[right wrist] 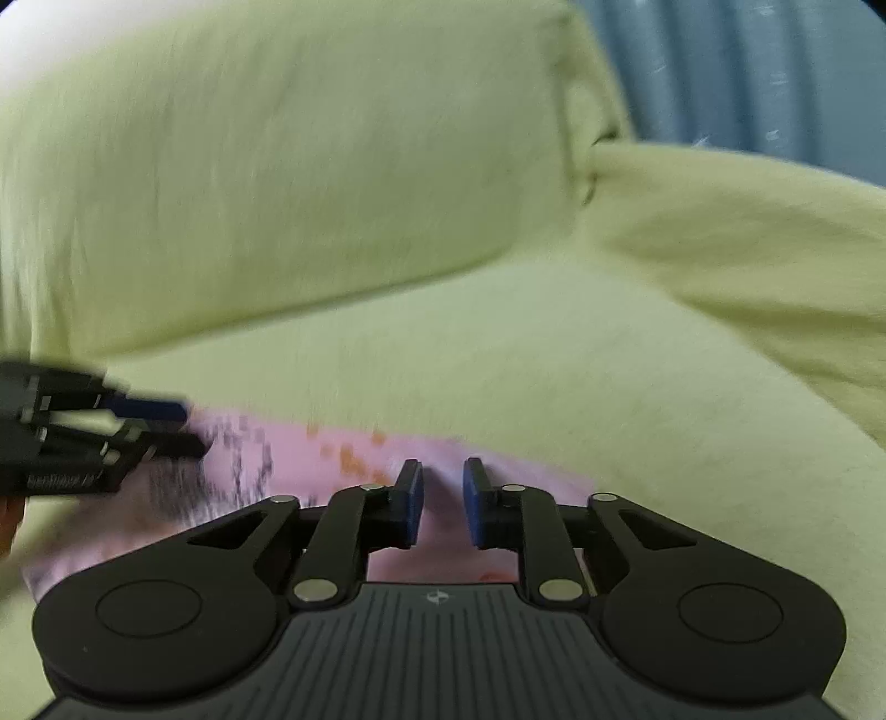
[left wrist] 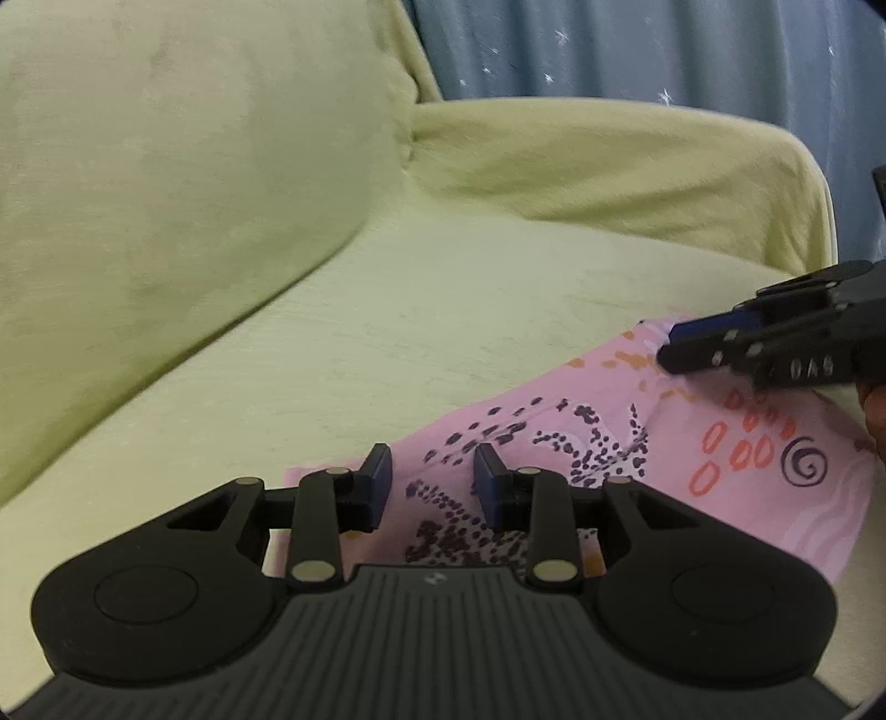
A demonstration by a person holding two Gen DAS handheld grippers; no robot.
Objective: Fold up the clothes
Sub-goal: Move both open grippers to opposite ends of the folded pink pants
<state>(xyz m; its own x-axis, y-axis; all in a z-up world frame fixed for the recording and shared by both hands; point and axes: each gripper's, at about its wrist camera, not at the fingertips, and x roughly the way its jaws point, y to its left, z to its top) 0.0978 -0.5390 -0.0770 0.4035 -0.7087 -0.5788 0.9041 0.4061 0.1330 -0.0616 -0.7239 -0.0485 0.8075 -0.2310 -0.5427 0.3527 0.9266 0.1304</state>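
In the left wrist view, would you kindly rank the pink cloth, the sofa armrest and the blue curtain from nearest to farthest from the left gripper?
1. Pink cloth: right under the left gripper.
2. Sofa armrest: behind, to the right.
3. Blue curtain: farthest, beyond the sofa.

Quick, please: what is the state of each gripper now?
Left gripper: open, above the pink patterned cloth, holding nothing.
Right gripper: open, above the same cloth, holding nothing.
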